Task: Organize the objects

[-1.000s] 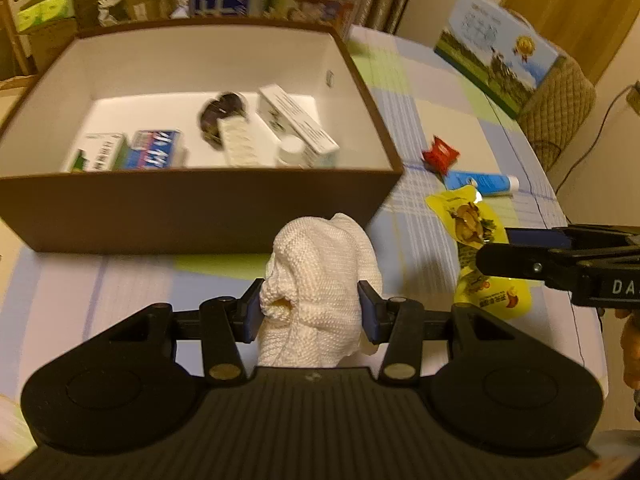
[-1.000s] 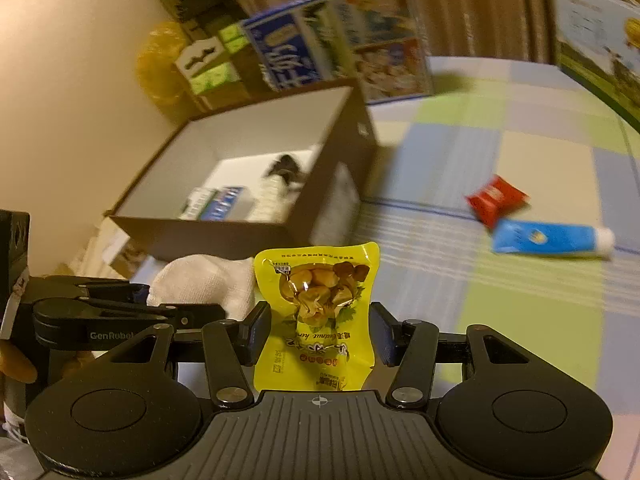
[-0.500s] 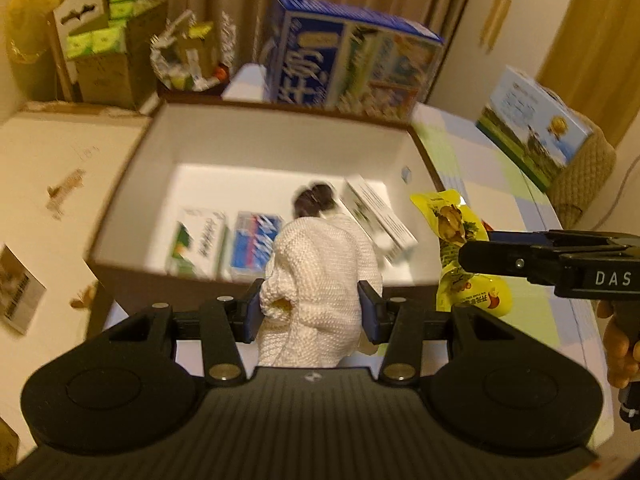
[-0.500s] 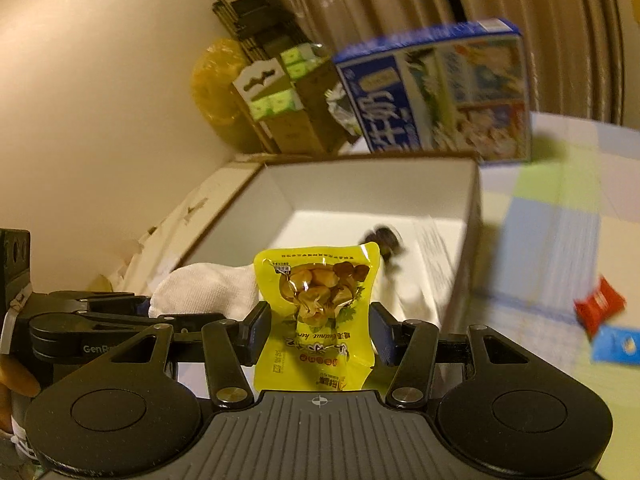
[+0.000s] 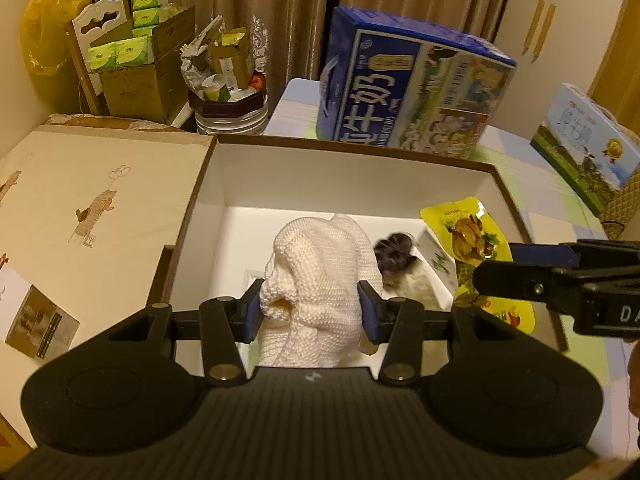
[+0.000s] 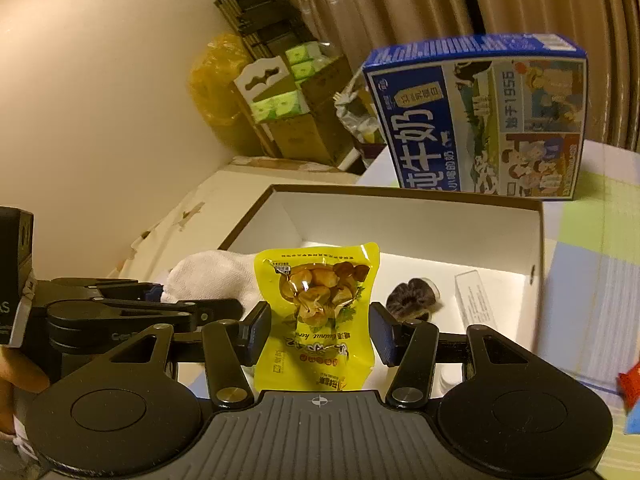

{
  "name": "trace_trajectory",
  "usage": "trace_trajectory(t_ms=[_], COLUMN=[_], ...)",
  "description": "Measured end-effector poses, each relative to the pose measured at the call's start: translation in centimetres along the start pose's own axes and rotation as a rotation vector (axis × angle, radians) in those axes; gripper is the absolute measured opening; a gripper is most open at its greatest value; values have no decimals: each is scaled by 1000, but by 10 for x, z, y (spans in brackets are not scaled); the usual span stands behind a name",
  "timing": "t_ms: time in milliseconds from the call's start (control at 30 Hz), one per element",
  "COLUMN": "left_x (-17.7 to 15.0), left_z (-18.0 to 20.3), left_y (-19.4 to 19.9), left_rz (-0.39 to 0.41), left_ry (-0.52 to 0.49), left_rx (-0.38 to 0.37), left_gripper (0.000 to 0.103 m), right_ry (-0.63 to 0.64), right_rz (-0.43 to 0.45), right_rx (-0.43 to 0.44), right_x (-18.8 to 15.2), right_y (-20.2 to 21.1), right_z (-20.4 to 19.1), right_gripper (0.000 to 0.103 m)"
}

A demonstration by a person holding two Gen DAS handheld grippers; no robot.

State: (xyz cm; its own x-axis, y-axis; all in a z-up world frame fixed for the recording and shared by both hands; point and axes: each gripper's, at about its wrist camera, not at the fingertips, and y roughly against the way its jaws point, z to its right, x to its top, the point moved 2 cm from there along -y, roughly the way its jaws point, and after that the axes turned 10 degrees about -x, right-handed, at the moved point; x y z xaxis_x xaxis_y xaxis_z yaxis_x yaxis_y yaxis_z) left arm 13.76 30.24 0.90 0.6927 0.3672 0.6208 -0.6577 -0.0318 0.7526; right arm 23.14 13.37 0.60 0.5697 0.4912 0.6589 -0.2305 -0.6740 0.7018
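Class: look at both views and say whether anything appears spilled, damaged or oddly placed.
Nothing stands out. The left tongs hold a white cloth and the right tongs a yellow snack pouch, both over the open box.

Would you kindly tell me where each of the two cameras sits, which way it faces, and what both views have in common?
Left wrist: behind the left tongs, looking down into the brown box; they clamp the white cloth, and the right tongs reach in from the right.
Right wrist: behind the right tongs, facing the box at a lower angle; they grip the yellow snack pouch, with the left tongs and fingers at left.
Shared: box, cloth, pouch, blue milk carton.
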Motion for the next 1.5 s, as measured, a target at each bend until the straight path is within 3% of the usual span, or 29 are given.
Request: trace_trajectory(t_ms=[467,800,1067,1400,1500], left_x=[37,51,58,59,58], left_z=[-26,-36,-36,-36,-36], left_y=[-80,-109,-109,-102,-99], left_rz=[-95,-123,-107,-104,-104], left_ry=[-10,-29,-47,-65,-64], left_rx=[9,-3,-4,7,8], left_gripper=[43,45,65,75,76], right_ry=[-20,-67,-96,-116,-130], right_rz=[-59,-89,-97,-69,-49], right_rx=[-67,-89,-77,-52,-43], right_x=[34,40,45,51,54], right_y=[-73,-95,-100,-109,-106], right_z=[17,31,35,34,35], right_gripper=[50,50,50,56,66])
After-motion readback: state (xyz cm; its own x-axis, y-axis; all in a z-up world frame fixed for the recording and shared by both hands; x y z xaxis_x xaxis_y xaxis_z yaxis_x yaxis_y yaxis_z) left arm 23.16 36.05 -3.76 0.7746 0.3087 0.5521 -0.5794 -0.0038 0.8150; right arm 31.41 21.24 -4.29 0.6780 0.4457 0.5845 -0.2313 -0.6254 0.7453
